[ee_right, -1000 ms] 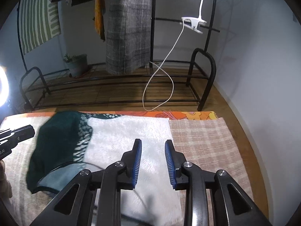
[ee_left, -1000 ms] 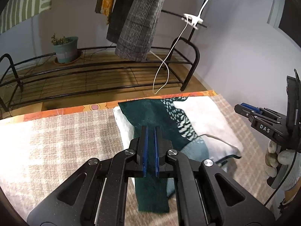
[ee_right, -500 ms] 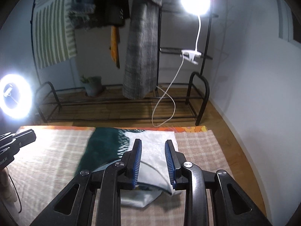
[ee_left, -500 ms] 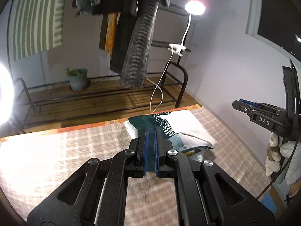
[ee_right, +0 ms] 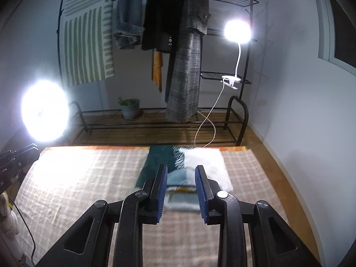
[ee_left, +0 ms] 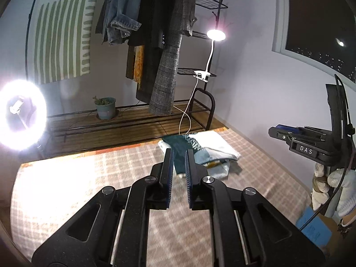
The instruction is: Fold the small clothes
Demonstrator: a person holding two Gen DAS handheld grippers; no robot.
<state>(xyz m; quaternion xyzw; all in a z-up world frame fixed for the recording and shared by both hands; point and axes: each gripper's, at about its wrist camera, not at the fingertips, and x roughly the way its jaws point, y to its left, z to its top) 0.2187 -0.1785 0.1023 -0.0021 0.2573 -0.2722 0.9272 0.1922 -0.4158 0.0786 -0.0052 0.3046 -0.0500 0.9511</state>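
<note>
Clothes are seen gathered in one low stack at the far edge of the checked blanket, and that is where the task's things lie: a dark green piece draped over a white towel-like piece, with a pale blue layer and a sliver of something yellow tucked beneath. The stack is judged to be folded, or very nearly so; its edges look roughly squared in the right wrist view, though the green piece trails off the near side and is not quite flush. The rest of the blanket is shown bare, so no other piece waiting to be folded is visible from here.

The left gripper is held above the blanket, well apart from the stack, its jaws opening and only a narrow gap between the blue pads; nothing is caught between them. The right gripper is held high and apart from the stack too, jaws parted to a moderate gap and nothing held. The gloved hand carrying the right gripper is seen at the edge of the left wrist view.

What is left, as a judgement: perhaps a tidy of that trailing green edge, or a fresh piece to be fetched from out of view; no more can be told from these views
</note>
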